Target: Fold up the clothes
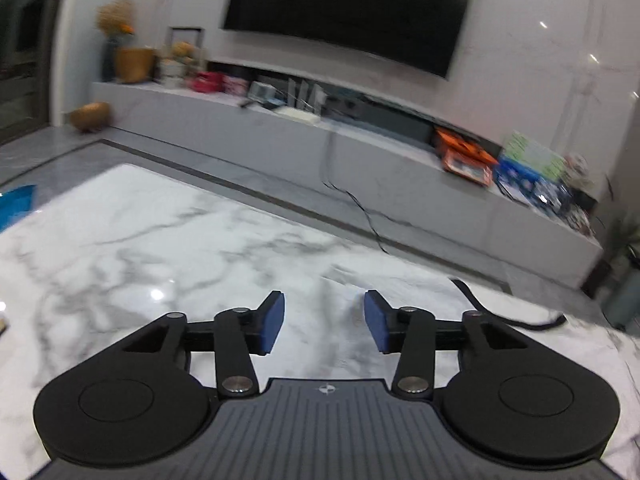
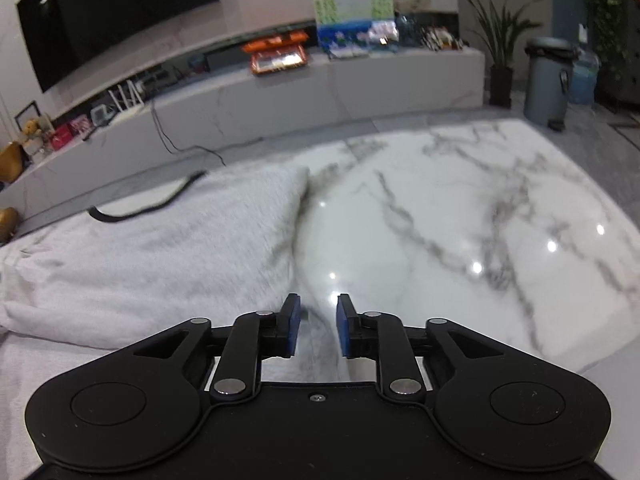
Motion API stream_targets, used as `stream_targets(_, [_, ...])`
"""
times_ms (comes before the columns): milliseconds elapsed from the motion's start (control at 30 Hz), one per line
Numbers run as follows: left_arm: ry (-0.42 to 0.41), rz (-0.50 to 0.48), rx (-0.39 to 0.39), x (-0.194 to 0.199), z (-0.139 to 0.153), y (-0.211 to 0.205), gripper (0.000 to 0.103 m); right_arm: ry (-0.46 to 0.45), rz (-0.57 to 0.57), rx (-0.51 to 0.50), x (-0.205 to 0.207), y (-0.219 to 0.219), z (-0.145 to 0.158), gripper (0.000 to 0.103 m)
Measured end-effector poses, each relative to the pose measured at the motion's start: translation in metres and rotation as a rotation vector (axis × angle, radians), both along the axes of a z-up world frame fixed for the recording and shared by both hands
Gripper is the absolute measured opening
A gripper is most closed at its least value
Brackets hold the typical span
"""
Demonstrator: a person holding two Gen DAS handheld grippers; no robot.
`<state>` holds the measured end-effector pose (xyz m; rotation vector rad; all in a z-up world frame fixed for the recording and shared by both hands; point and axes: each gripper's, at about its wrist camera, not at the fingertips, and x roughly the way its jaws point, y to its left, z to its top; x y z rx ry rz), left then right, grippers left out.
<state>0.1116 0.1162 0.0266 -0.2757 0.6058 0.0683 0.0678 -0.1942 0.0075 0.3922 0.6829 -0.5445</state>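
Pale garment (image 2: 152,248) sprawled over the left half of the marble table (image 2: 460,208), folded edge running away toward the far edge. Right gripper (image 2: 317,326) parted, empty, right at that edge, so nearer. Left gripper (image 1: 324,322) wider apart, empty, over bare marble.

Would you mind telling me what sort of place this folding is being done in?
Most likely a home living room: a large wall-mounted television hangs above a long low media console crowded with boxes and ornaments, and a potted plant stands by a marble-topped table.
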Motion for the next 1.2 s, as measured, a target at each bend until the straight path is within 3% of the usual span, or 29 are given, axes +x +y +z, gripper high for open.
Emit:
stream_targets(100, [0.037, -0.013, -0.065, 0.013, -0.008, 0.000, 0.046, 0.005, 0.011, 0.006, 0.017, -0.019, 0.013, 0.031])
stream_targets(133, [0.045, -0.016, -0.087, 0.017, -0.012, -0.001, 0.046, 0.007, 0.017, 0.015, 0.030, -0.027, 0.018, 0.037])
stream_targets(167, [0.053, -0.019, -0.092, 0.020, -0.015, -0.003, 0.046, 0.010, 0.023, 0.022, 0.041, -0.034, 0.023, 0.045])
stream_targets(233, [0.066, -0.029, -0.083, 0.025, -0.021, -0.008, 0.044, 0.023, 0.032, 0.009, 0.068, -0.043, 0.030, 0.045])
stream_targets(300, [0.075, -0.038, -0.083, 0.029, -0.026, -0.008, 0.022, 0.043, 0.048, 0.023, 0.097, -0.049, 0.031, 0.045])
stream_targets(433, [0.083, -0.049, -0.086, 0.034, -0.029, -0.007, 0.006, 0.137, 0.053, 0.063, 0.153, -0.057, 0.017, 0.045])
stream_targets(567, [0.089, -0.056, -0.079, 0.034, -0.030, -0.008, 0.005, 0.218, -0.024, 0.108, 0.181, -0.065, 0.000, 0.043])
stream_targets(700, [0.092, -0.055, -0.088, 0.035, -0.030, -0.007, 0.005, 0.261, -0.038, 0.079, 0.191, -0.068, -0.002, 0.043])
stream_targets(733, [0.093, -0.054, -0.092, 0.035, -0.030, -0.007, 0.005, 0.279, -0.030, 0.088, 0.195, -0.068, -0.005, 0.036])
stream_targets(767, [0.095, -0.052, -0.097, 0.035, -0.030, -0.006, 0.005, 0.297, -0.023, 0.097, 0.198, -0.068, -0.007, 0.017])
stream_targets(800, [0.096, -0.049, -0.103, 0.034, -0.031, -0.004, 0.006, 0.321, -0.022, 0.102, 0.199, -0.069, -0.011, 0.008])
stream_targets(933, [0.111, -0.043, -0.116, 0.034, -0.033, 0.000, 0.006, 0.319, -0.013, 0.078, 0.193, -0.071, -0.009, 0.004])
stream_targets(1067, [0.134, -0.040, -0.113, 0.036, -0.037, 0.002, 0.006, 0.209, -0.106, 0.135, 0.169, -0.093, 0.009, 0.001])
stream_targets(1200, [0.128, -0.012, -0.110, 0.035, -0.036, 0.003, 0.006, 0.265, -0.118, 0.142, 0.166, -0.098, -0.004, 0.002])
